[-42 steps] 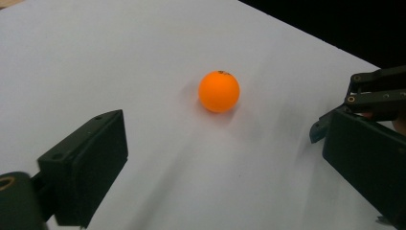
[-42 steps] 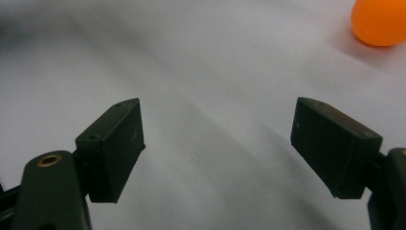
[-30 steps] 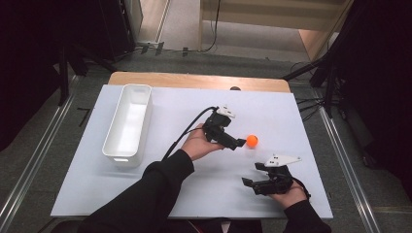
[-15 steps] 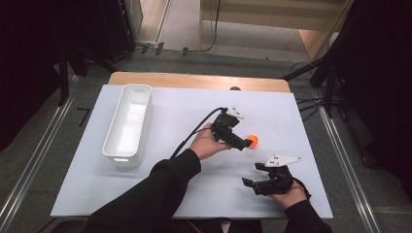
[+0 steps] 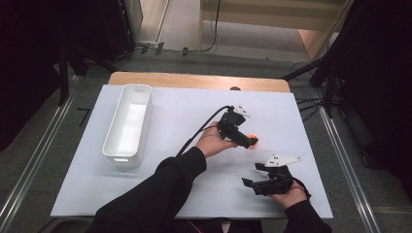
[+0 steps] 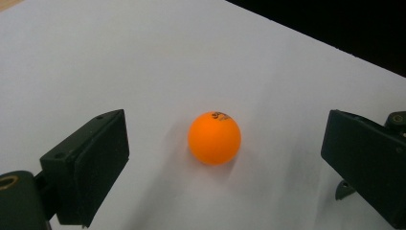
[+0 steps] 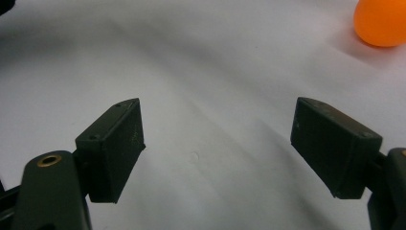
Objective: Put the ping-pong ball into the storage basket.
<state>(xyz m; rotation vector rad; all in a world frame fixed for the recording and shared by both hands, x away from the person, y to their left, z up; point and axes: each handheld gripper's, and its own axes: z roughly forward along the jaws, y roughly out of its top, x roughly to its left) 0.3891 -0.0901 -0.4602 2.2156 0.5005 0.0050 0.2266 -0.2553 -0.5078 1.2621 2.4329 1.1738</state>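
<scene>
Ball, high view: one orange ball (image 5: 252,141) lies on the white table sheet (image 5: 184,116), right of centre; the left gripper's tips cover most of it, so a sliver of orange shows.
Left gripper, high view: left gripper (image 5: 247,141) reaches right across the sheet, its tips at the ball; the gap between them is too small to judge here.
Right gripper, high view: right gripper (image 5: 252,174) rests near the sheet's near right corner, well apart from the ball, jaws spread, nothing between them.
Tray, high view: one white tray (image 5: 112,145) stands at the left of the sheet, long side running near to far.
Ball, left gripper view: ball (image 6: 214,138) sits whole on the sheet between the two black jaws, touching neither; small dark print on top is unreadable.
Left jaws, left gripper view: wide apart, one on either side of the ball; the right one is cut by the frame edge.
Ball, right gripper view: ball (image 7: 380,21) in the far right corner, cut off by the frame.
Right jaws, right gripper view: two, spread wide over bare sheet.
</scene>
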